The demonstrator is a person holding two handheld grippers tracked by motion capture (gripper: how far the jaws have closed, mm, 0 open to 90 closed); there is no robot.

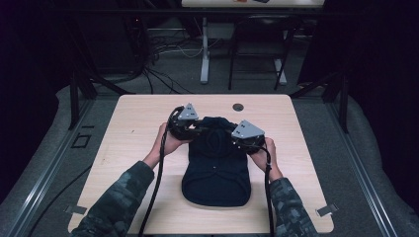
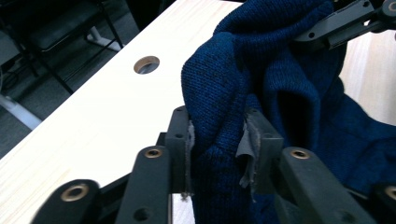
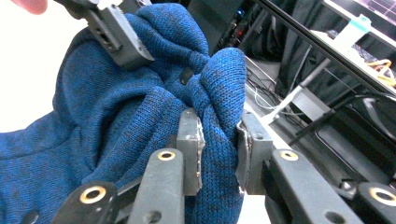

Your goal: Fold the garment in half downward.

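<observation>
A dark blue knitted garment [image 1: 216, 170] lies folded on the light wooden table [image 1: 138, 123], its far end bunched and raised. My left gripper [image 1: 197, 129] is shut on a fold at the far left of that end, the knit [image 2: 219, 140] squeezed between its pads. My right gripper [image 1: 236, 138] is shut on a fold at the far right, the knit [image 3: 219, 144] pinched between its pads. In the left gripper view the right gripper's jaw shows at the top right. The right gripper view has the left gripper's jaw at its top left, against the garment [image 3: 93, 116].
A round cable hole [image 1: 238, 106] sits in the table near its far edge, also the hole [image 2: 146, 64] beside the garment. Beyond the table stand chair and desk legs with cables on the floor [image 1: 173, 49]. Camouflage sleeves [image 1: 118, 202] come in from the bottom.
</observation>
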